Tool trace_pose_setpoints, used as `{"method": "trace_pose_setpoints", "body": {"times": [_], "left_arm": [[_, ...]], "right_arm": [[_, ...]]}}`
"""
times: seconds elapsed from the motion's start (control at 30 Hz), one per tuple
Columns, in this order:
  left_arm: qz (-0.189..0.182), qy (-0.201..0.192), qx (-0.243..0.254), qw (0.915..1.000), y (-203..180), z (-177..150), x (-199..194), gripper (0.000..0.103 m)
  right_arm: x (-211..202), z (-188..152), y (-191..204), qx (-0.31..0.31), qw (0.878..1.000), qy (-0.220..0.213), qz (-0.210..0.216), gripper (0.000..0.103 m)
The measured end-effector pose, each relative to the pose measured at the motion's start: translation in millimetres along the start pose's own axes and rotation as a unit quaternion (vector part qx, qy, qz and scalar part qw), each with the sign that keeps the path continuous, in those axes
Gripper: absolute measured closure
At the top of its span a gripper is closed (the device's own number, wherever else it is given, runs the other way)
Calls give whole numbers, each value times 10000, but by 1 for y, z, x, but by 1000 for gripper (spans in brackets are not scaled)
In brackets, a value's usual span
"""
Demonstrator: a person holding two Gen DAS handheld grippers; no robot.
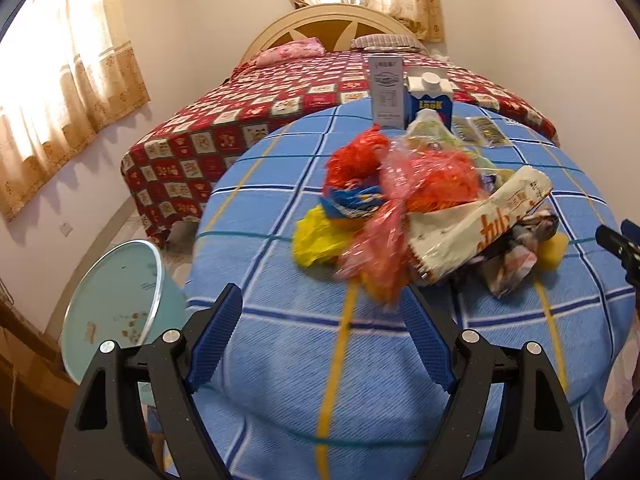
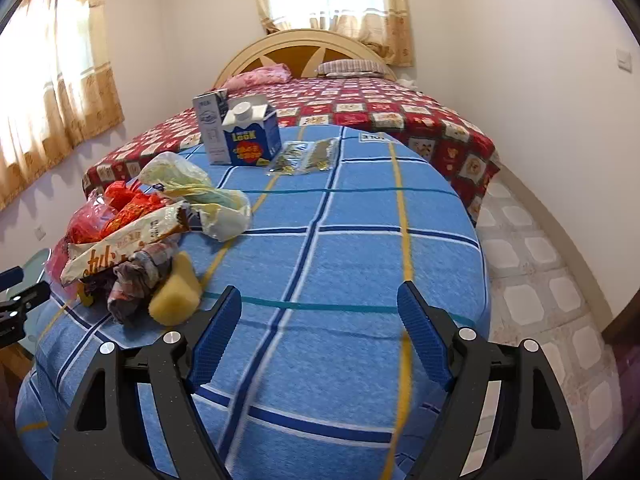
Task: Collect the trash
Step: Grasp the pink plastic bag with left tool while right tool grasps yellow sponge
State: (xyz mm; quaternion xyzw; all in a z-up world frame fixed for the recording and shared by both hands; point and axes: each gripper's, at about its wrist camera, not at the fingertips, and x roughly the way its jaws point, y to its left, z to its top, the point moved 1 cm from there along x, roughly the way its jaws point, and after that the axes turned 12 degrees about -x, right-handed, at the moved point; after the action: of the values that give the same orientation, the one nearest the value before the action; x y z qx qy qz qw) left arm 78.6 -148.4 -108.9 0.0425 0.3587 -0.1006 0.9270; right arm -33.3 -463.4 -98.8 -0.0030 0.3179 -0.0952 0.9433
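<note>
We hold the left gripper [image 1: 320, 304] spread wide above a blue checked cloth [image 1: 280, 360]. Just beyond its fingertips lies a heap of crumpled wrappers [image 1: 416, 208]. Behind the heap stands a blue carton [image 1: 430, 102]; left of the cloth, a pale bin [image 1: 116, 304].

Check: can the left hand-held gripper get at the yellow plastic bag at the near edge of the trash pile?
Probably yes. The left hand-held gripper is open and empty, and the yellow plastic bag lies just ahead on the blue cloth with bare cloth between. Only the pink wrapper crowds its right side.
</note>
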Motion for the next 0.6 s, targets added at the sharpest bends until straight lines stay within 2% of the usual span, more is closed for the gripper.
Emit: {"method": "trace_pose_setpoints", "body": {"times": [0.03, 0.1, 0.13, 0.17, 0.27, 0.4, 0.6], "left_arm": [[-44, 22, -3, 10000, -3, 1, 3, 25], [-109, 97, 23, 9999, -8, 2, 11, 37], [-169, 147, 36, 9997, -10, 1, 14, 61], [-258, 249, 54, 9993, -12, 2, 18, 77], [-346, 222, 73, 9991, -9, 5, 15, 90], [-322, 45, 132, 9994, 1, 11, -4, 90], [-37, -176, 92, 9998, 33, 17, -27, 90]], "right_arm": [[0, -1, 1, 13, 10000, -5, 19, 24], [1, -3, 5, 11, 9999, -8, 117, 24], [2, -4, 7, -7, 9999, -12, 161, 24], [2, -3, 11, -47, 9997, -20, 218, 24], [1, -2, 21, -120, 9993, -55, 363, 24], [3, 2, 33, -195, 9986, -61, 488, 24], [8, 11, 58, -473, 9960, -19, 762, 25]]}}
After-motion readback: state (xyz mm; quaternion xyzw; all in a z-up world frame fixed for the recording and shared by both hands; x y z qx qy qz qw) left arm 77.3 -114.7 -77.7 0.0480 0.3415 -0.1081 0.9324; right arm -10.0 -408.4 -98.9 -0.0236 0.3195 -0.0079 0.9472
